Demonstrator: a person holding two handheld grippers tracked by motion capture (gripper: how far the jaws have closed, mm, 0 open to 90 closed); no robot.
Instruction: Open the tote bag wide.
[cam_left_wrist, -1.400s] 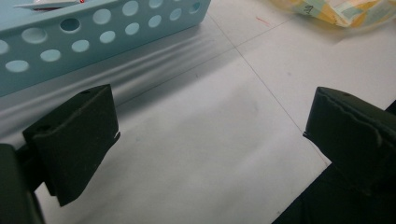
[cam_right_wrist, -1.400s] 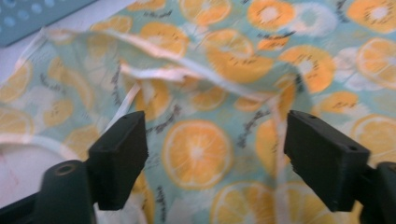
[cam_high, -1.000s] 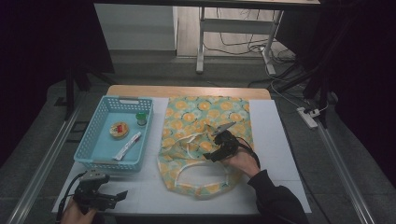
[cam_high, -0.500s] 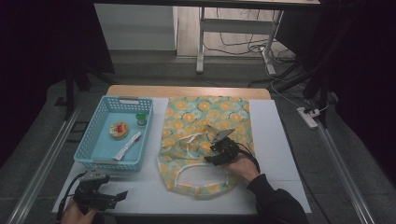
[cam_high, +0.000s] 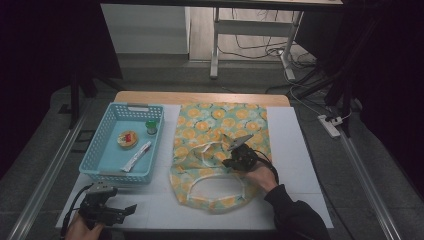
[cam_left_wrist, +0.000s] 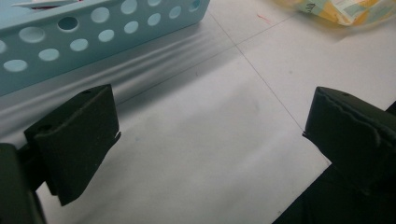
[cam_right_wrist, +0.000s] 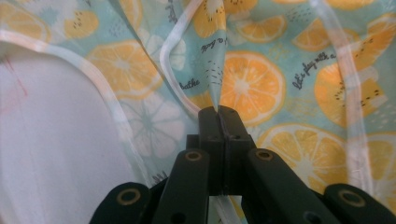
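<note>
Fabric of citrus-print bag (cam_right_wrist: 252, 84) sits pinched betw. right tool (cam_right_wrist: 218, 112), just closed.

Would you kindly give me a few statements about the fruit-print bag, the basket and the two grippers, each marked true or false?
1. The right gripper has its jaws shut on a fold of the fruit-print bag. True; they have just been closing, with cloth pinched between them.
2. The left gripper holds the bag's handle. False: its jaws stand open over the bare white table, with nothing between them.
3. The blue basket lies left of the bag in the high view. True.
4. The basket is empty. False: it holds a small round item, a green-topped item and a long white packet.
5. The bag hangs in the air. False: it lies spread on the table.
</note>
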